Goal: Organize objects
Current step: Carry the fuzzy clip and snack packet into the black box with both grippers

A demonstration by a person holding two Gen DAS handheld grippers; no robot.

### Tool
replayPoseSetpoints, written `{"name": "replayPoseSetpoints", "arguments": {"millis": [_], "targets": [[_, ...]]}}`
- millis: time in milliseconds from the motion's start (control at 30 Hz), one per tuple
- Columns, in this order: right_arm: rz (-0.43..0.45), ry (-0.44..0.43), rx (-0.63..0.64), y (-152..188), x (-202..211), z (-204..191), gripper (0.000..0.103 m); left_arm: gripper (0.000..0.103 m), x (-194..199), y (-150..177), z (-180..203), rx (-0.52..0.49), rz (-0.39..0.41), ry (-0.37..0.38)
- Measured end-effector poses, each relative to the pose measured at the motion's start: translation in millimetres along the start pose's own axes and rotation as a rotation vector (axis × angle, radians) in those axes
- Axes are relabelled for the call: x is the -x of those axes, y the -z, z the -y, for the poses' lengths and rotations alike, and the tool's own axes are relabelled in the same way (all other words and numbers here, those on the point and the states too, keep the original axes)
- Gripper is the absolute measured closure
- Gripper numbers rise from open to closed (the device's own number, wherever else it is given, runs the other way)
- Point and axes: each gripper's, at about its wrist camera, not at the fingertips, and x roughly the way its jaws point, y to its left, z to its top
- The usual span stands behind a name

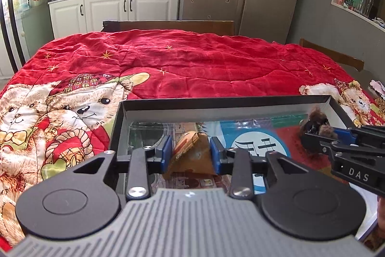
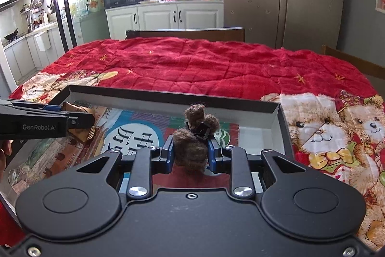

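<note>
Inside box (image 2: 168,98), furry clip (image 2: 192,134) points away, seemingly lengthwise.

Both wrist cameras look closely down along their fingers (image 1: 166,152) into one shared box (image 1: 223,105).

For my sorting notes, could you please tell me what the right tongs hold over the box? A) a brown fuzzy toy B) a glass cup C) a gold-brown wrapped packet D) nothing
A: the right tongs are shut on the brown fuzzy toy, above the box.
</note>
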Motion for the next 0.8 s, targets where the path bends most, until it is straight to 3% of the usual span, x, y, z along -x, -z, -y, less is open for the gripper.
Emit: {"name": "replayPoseSetpoints", "arguments": {"millis": [167, 233, 300, 567, 800], "targets": [[-0.023, -0.006, -0.006, -0.6, -3.2, 0.7, 0.077, 0.063, -0.2, 0.1, 0.0, -0.003, -0.001, -0.002], [-0.028, -0.006, -0.004, -0.3, -3.5, 0.5, 0.077, 0.058, -0.1, 0.3, 0.2, -0.001, -0.001, -0.003], [-0.032, -0.007, -0.008, -0.1, -3.8, 1.2, 0.076, 0.047, 0.2, 0.4, -0.1, 0.0, -0.001, -0.004], [-0.014, 0.0, -0.012, -0.8, -0.9, 1.7, 0.06, 0.041, 2.7, 0.3, -1.7, 0.01, 0.014, -0.008], [0.017, 0.003, -0.016, -0.4, 5.3, 1.9, 0.059, 0.039, 7.3, 0.2, 1.0, -0.002, 0.031, -0.012]]}}
